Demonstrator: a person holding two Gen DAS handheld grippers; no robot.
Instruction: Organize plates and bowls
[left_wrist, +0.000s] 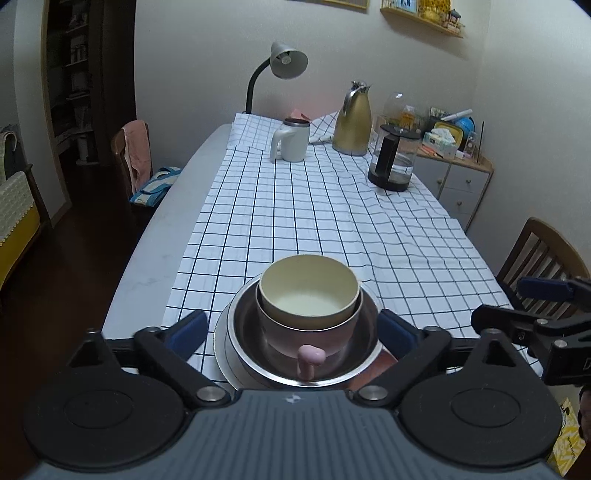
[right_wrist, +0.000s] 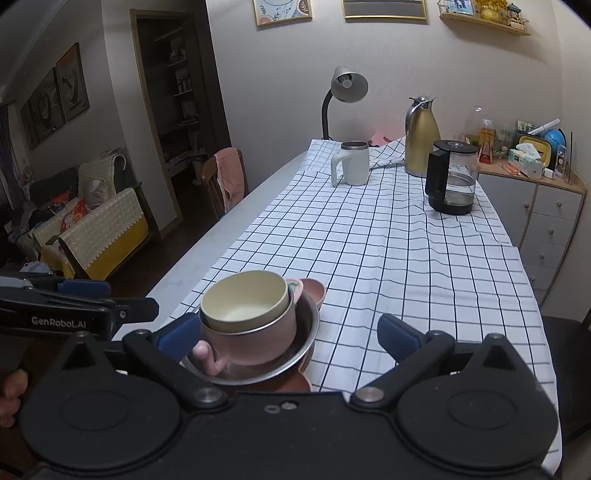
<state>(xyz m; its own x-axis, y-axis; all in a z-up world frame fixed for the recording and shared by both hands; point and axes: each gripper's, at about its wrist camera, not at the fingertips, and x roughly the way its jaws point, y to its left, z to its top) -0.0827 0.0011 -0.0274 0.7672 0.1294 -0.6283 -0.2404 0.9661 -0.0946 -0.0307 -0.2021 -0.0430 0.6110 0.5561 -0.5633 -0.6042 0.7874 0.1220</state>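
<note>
The near steel bowl (left_wrist: 306, 365) is shiny metal, holding a matt pink cup (left_wrist: 308, 332) and a smooth cream bowl (left_wrist: 309, 291). Checked cloth (left_wrist: 314, 206) covers the tabletop; the far jug (left_wrist: 352, 120) is brushed gold metal, the kettle (left_wrist: 393, 157) clear glass.

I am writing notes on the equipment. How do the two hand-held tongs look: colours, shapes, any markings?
Both tongs are alike. The left tongs have black linked arms, silver pivot pins and dark blue pads on a grey body with a small white logo. The right tongs have the same black arms, round black discs and blue pads. White lettering "GenRobot.AI" marks the side of the left tongs, seen from the right camera. No cables show.
</note>
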